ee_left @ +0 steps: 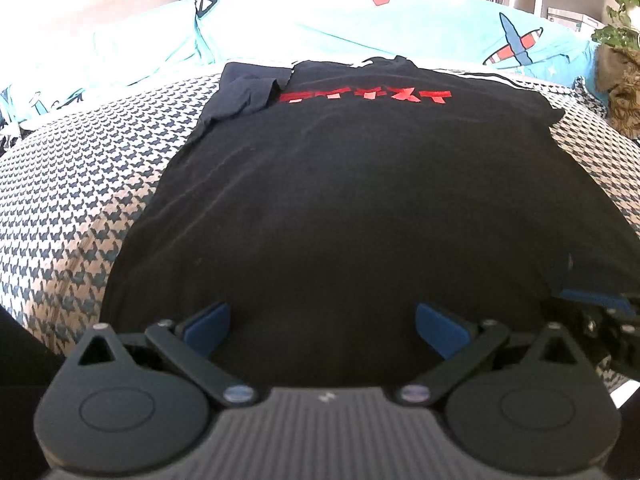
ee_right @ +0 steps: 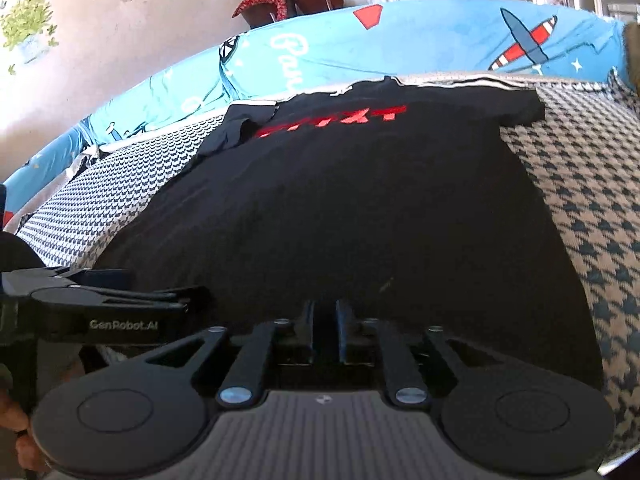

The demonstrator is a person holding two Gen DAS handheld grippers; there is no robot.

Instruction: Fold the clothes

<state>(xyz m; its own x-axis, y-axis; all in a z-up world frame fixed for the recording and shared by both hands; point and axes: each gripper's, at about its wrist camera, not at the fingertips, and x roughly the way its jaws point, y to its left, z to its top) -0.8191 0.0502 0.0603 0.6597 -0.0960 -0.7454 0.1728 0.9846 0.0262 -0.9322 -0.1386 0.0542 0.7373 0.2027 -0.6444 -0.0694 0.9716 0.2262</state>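
Note:
A black T-shirt [ee_left: 340, 184] with red lettering lies flat on the houndstooth cover [ee_left: 80, 184], collar at the far end. Its left sleeve [ee_left: 248, 92] is folded in over the chest. My left gripper [ee_left: 324, 328] stands open over the near hem, blue pads wide apart with nothing between them. My right gripper [ee_left: 592, 300] shows at the right edge by the hem's right corner. In the right wrist view the T-shirt [ee_right: 360, 208] fills the middle. The right gripper [ee_right: 326, 328] sits low over the hem, its pads a narrow gap apart and not pressing on the cloth. The left gripper [ee_right: 188, 298] is beside it on the left.
A light-blue sheet [ee_left: 320, 24] with an aeroplane print [ee_left: 516, 44] lies beyond the shirt. A potted plant [ee_left: 620, 20] stands at the far right, and a chair with a red cloth [ee_right: 280, 0] by the wall. A hand [ee_right: 16, 440] shows at the lower left. The houndstooth cover [ee_right: 592, 200] extends on both sides.

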